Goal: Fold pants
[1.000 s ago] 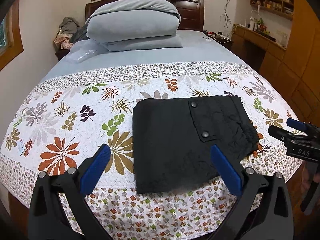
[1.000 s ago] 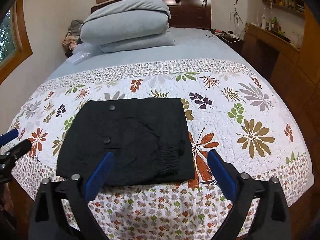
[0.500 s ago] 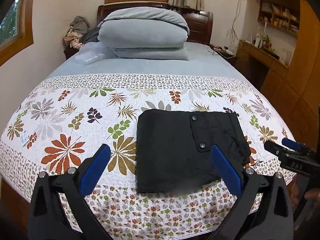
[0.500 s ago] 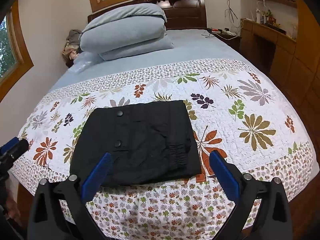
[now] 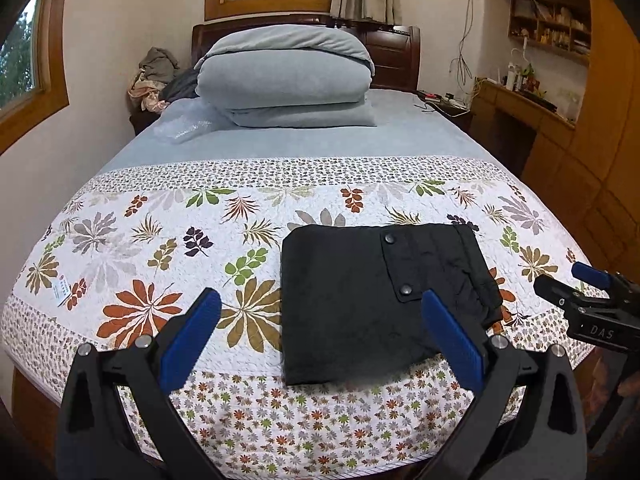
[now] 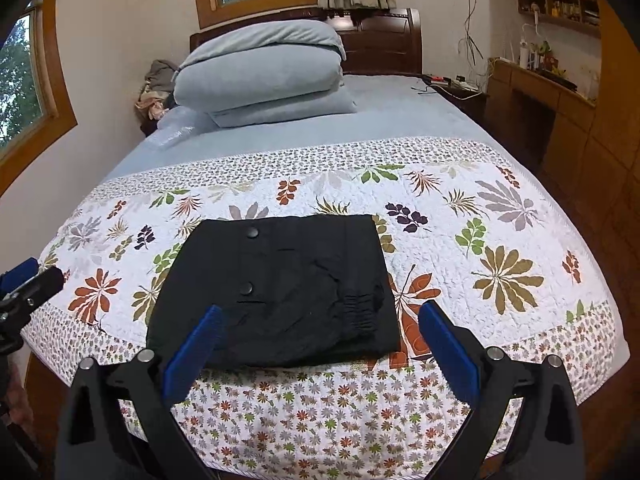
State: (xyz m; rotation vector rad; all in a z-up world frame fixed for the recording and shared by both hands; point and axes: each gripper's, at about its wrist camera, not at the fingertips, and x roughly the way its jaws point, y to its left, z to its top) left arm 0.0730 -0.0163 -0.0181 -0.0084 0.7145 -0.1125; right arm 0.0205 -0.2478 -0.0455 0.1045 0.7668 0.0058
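The black pants (image 5: 372, 300) lie folded into a flat square on the floral quilt near the bed's foot, two snap buttons facing up; they also show in the right wrist view (image 6: 276, 292). My left gripper (image 5: 320, 316) is open and empty, held back from the bed's foot edge, apart from the pants. My right gripper (image 6: 318, 320) is open and empty, also back from the edge. The right gripper appears at the right edge of the left wrist view (image 5: 580, 292). The left gripper appears at the left edge of the right wrist view (image 6: 28, 280).
The floral quilt (image 5: 160, 248) covers the near half of the bed. Folded grey bedding (image 5: 288, 76) is stacked by the dark headboard. A clothes pile (image 5: 154, 80) sits at the back left. A wooden desk and cabinets (image 5: 560, 140) line the right wall.
Both grippers have pulled back from the bed and risen, so more of the room and windows shows. The folded pants have not moved. Both grippers stay open.
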